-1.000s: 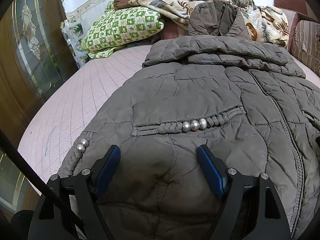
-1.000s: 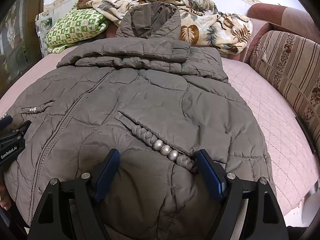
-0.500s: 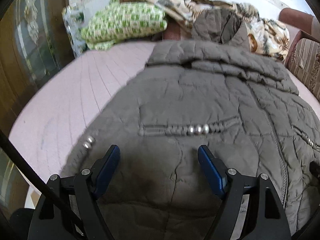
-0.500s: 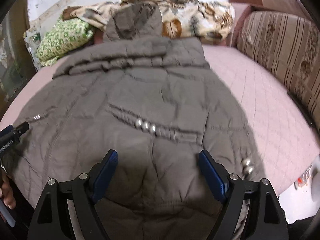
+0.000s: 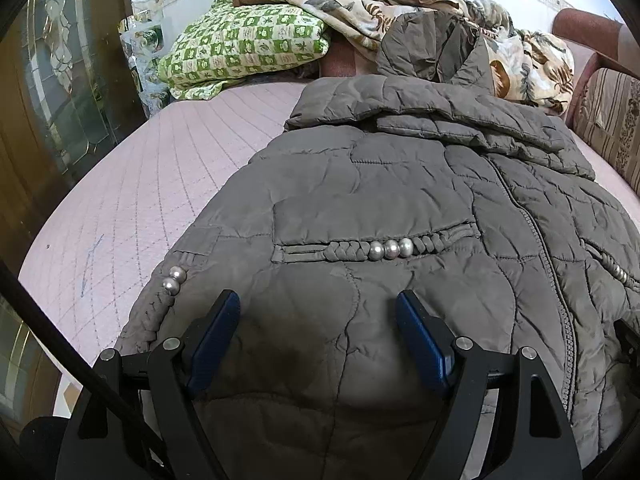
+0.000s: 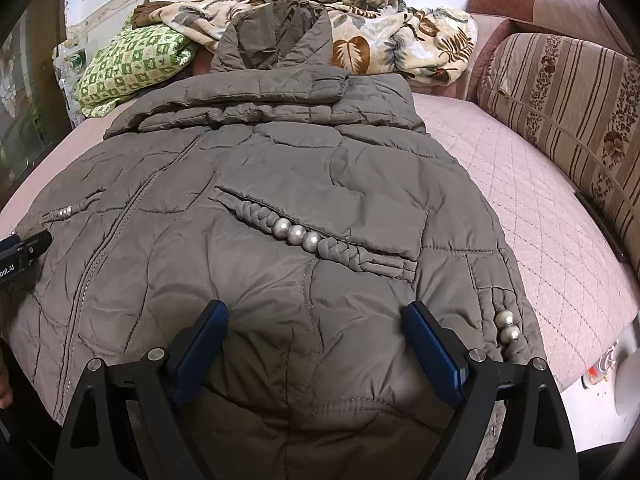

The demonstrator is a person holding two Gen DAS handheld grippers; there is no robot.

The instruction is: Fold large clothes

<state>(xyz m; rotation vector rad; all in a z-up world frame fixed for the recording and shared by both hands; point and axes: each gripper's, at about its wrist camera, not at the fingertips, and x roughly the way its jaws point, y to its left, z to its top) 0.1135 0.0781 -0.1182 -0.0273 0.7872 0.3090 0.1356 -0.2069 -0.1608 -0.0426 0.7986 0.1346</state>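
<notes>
A grey-brown quilted padded jacket (image 5: 400, 184) lies flat on the pink bed, front up, zipped, sleeves folded across the chest, hood toward the far wall. It also fills the right wrist view (image 6: 280, 184). Braided pocket trims carry silver beads (image 5: 391, 248) (image 6: 296, 234). My left gripper (image 5: 318, 336) is open, its blue pads over the jacket's lower left part near the hem. My right gripper (image 6: 316, 344) is open over the lower right part near the hem. The left gripper's tip (image 6: 24, 248) shows at the left edge of the right wrist view.
A pink quilted bedspread (image 5: 132, 196) (image 6: 540, 216) lies around the jacket. A green checked pillow (image 5: 244, 52) and a leaf-print blanket (image 6: 400, 44) sit at the head. A striped sofa cushion (image 6: 560, 96) lines the right side. A glass door (image 5: 52, 92) stands left.
Both grippers swung briefly back and up half a second ago, then settled low over the jacket's hem again. Both stay open. The jacket has not moved.
</notes>
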